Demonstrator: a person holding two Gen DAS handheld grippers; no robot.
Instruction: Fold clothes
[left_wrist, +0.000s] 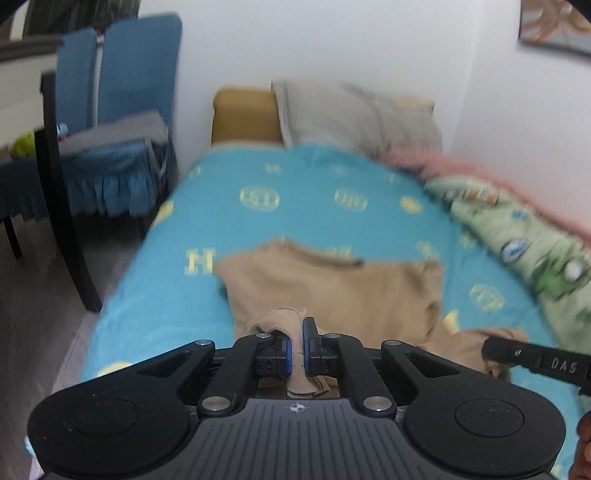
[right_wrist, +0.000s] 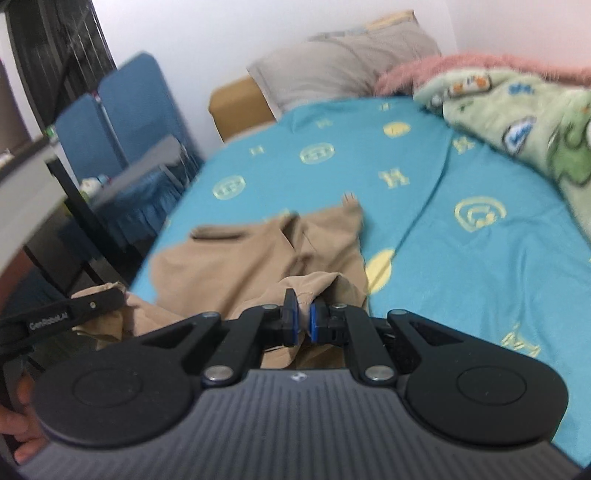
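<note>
Pinching the tan garment (left_wrist: 332, 291) near the bed's (left_wrist: 155, 295) near edge, left hand-held gripper (left_wrist: 295, 349) and right hand-held gripper (right_wrist: 301, 317) each clamp bunched cloth, likely to lift a fold.

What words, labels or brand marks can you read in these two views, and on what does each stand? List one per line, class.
"DAS": on the finger of the right gripper, seen in the left wrist view; the rest is cut off.
"GenRobot.AI": on the finger of the left gripper, seen in the right wrist view.
"H": a yellow letter repeated across the turquoise bedsheet.
Round yellow emblems on the bedsheet: too blurred to read.
Patches on the green blanket: too blurred to read.
</note>
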